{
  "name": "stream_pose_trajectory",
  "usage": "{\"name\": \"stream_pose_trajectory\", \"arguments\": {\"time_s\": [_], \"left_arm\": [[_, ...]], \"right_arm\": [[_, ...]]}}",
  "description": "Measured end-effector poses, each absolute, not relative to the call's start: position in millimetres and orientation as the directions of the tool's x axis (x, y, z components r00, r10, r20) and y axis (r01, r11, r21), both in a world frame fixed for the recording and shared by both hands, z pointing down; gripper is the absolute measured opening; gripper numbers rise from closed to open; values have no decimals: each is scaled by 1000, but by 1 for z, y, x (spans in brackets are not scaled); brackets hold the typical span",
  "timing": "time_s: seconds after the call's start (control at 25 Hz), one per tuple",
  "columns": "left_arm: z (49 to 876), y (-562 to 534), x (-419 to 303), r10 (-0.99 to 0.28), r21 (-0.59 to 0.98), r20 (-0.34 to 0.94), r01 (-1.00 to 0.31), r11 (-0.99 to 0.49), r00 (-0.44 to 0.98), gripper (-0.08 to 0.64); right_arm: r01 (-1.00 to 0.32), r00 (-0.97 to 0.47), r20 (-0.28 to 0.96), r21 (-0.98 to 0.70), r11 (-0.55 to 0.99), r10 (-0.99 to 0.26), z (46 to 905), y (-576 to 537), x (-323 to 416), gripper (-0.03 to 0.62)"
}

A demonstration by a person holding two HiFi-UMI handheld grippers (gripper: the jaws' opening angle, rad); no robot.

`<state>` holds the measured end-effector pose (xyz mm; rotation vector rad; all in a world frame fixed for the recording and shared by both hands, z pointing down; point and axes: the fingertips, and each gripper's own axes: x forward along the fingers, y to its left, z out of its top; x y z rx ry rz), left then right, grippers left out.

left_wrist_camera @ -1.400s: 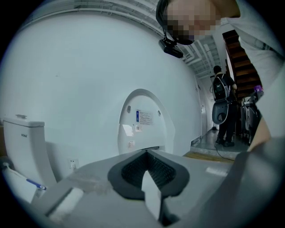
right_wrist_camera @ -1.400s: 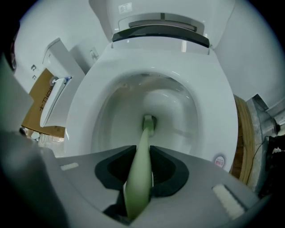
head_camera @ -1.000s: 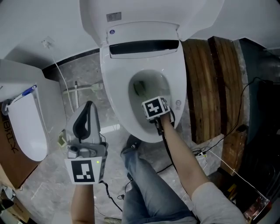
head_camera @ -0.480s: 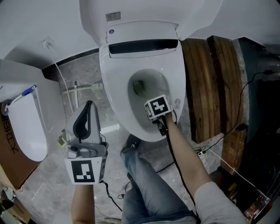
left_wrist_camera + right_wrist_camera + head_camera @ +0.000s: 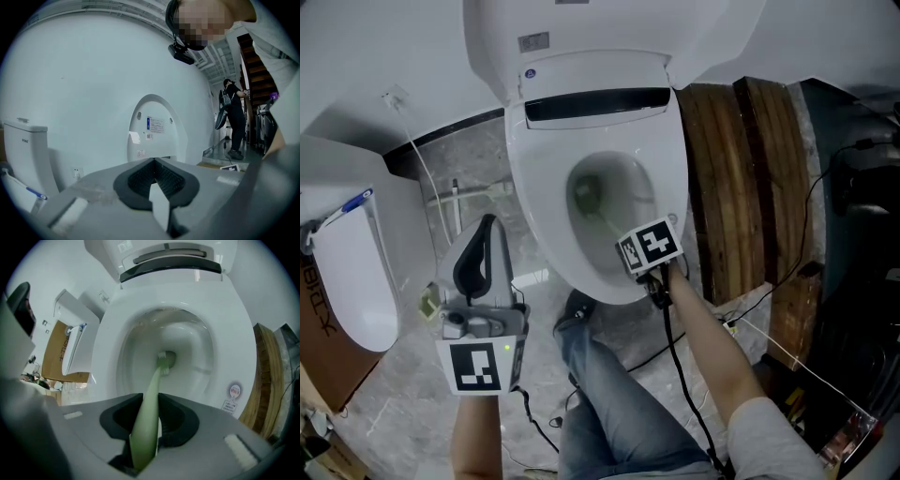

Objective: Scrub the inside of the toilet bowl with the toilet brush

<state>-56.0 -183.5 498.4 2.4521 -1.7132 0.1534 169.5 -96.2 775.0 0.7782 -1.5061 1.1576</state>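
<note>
- The right tool is pinching the pale green handle of the toilet brush. Its jaws press on the handle from both sides, and the handle runs out between them toward 12 o'clock in the right gripper view.
- The bristle head is low inside the toilet bowl, down at the bottom of the basin. It touches the porcelain there. In the head view it shows as a dark green patch at about 9 o'clock in the opening.
- Seen from the head view, the right tool hangs over the front of the bowl at about 5 o'clock of the opening. Its marker cube faces up, and a black cable trails back along the forearm.
- The lid stands raised at 12 o'clock, behind the bowl.
- The left tool is held at about 8 o'clock from the toilet, over the grey marble floor and well apart from the bowl. Its jaws are pressed together with nothing between them. They point toward the white wall and the raised lid.
- A second white toilet stands at 9 o'clock in the head view, with a blue-tipped item lying at its top edge.
- Dark wooden planks lie just beside the bowl at 3 o'clock.
- The person's leg in jeans fills the 6 o'clock area between the two arms.
</note>
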Motion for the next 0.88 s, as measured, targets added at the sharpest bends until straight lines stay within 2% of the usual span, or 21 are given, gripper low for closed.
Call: {"name": "stream_pose_trajectory", "arguments": {"time_s": [0.36, 0.52, 0.6, 0.72, 0.8, 0.88], "left_arm": [[503, -188, -53, -918, 67, 170, -933, -353, 359, 3], [507, -190, -56, -917, 68, 177, -934, -350, 356, 3], [508, -191, -59, -919, 68, 180, -936, -345, 352, 3], [509, -191, -62, -920, 67, 182, -938, -341, 348, 3], [508, -191, -63, -919, 64, 184, -937, -343, 349, 3], [506, -192, -64, -920, 64, 184, -938, -341, 347, 3]], "right_arm": [[-932, -354, 935, -355, 71, 23, 802, -103, 156, 107], [-943, -327, 945, -326, 64, -13, 814, -123, 148, 104], [-950, -263, 965, -261, 172, 12, 816, -125, 147, 104], [-871, -121, 992, -126, 475, 41, 815, -117, 147, 104], [-726, -2, 1000, -21, 687, 29, 814, -112, 155, 102], [-524, 139, 990, 91, 847, -20, 813, -110, 171, 98]]}}
